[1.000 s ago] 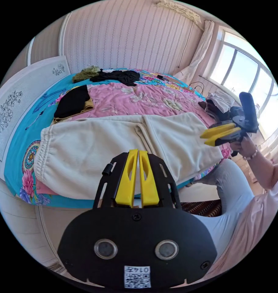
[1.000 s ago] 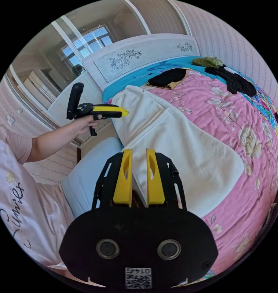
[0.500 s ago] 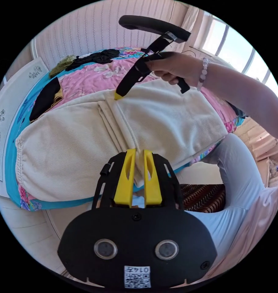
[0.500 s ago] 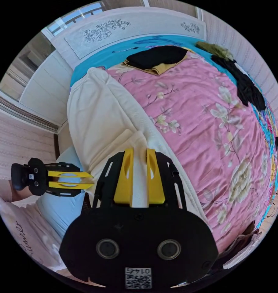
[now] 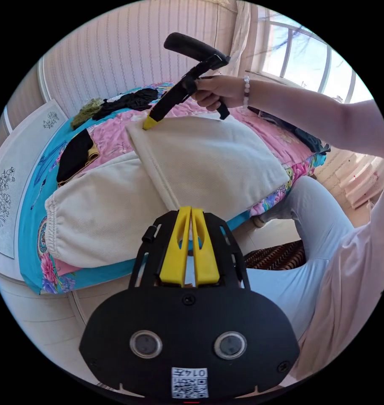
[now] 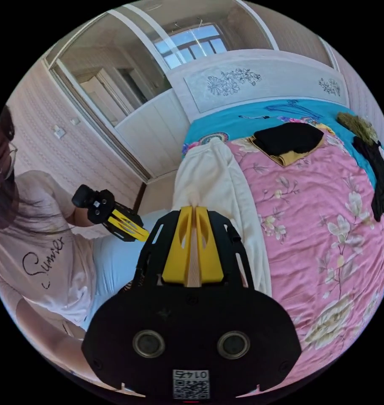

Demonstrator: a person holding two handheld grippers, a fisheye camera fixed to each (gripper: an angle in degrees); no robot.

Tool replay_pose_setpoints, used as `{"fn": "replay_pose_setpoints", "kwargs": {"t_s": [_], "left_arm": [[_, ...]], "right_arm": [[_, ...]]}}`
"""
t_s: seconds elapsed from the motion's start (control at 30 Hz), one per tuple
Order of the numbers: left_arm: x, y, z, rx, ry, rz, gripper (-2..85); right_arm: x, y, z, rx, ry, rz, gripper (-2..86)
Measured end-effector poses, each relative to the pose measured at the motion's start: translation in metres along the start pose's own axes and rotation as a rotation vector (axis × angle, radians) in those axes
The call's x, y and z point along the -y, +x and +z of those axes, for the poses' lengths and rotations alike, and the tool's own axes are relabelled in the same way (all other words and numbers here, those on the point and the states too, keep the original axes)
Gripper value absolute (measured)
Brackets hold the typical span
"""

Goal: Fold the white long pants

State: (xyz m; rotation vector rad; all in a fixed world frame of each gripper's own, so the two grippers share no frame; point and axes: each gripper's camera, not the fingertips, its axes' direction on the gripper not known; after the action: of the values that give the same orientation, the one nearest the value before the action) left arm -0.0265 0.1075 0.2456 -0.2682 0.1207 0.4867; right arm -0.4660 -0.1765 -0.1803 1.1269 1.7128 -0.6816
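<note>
A: Big change here: half a second back the left hand-held gripper (image 5: 191,219) was parted at the near edge of the cream-white ribbed cotton long pants (image 5: 128,198); now it's clenched, and I cannot tell if cloth is caught.

B: And the right hand-held gripper (image 6: 193,219), far across from the left one, is pinching a fold of fabric that has been lifted and turned across the pants.

A: So the fold-over is under way. The pants lie along the near side of the pink floral quilted bed (image 6: 318,219).

B: Beyond the right hand-held gripper there's open quilt; the black-and-tan folded garment (image 6: 290,141) sits well apart.
</note>
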Motion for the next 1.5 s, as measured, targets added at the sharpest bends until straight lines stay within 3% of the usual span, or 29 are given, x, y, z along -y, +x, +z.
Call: {"fn": "replay_pose_setpoints", "kwargs": {"t_s": [0.07,0.13,0.27,0.43,0.57,0.9,1.13,1.33,1.5], "left_arm": [[-0.005,-0.007,0.005,0.019,-0.027,-0.008,-0.7],[-0.01,-0.007,0.001,0.103,0.0,0.054,-0.1],[-0.011,-0.014,-0.003,0.115,0.023,0.056,5.5],[-0.004,-0.039,0.015,-0.075,-0.11,-0.058,9.3],[-0.004,-0.051,0.02,-0.087,-0.163,-0.126,8.5],[-0.018,-0.062,-0.006,0.005,-0.114,-0.144,10.3],[-0.023,-0.073,-0.005,-0.095,-0.124,-0.135,6.7],[-0.042,-0.076,-0.064,-0.078,0.099,-0.129,4.4],[-0.06,-0.139,-0.148,0.111,0.265,-0.241,4.5]], "right_arm": [[0.018,0.015,0.022,-0.144,-0.15,0.071,3.3],[0.03,0.03,0.043,-0.178,-0.289,0.127,10.2],[0.059,0.038,0.036,-0.138,-0.294,0.129,14.5],[0.091,0.044,0.051,-0.075,-0.437,0.082,13.3],[0.112,0.034,0.045,-0.11,-0.475,0.028,8.6],[0.121,-0.008,-0.034,-0.119,-0.249,-0.042,5.7],[0.124,-0.037,-0.06,-0.078,-0.189,-0.094,5.5],[0.135,-0.059,-0.094,-0.071,-0.112,-0.098,5.2],[0.225,-0.071,-0.121,-0.014,0.04,-0.15,5.8]]}}
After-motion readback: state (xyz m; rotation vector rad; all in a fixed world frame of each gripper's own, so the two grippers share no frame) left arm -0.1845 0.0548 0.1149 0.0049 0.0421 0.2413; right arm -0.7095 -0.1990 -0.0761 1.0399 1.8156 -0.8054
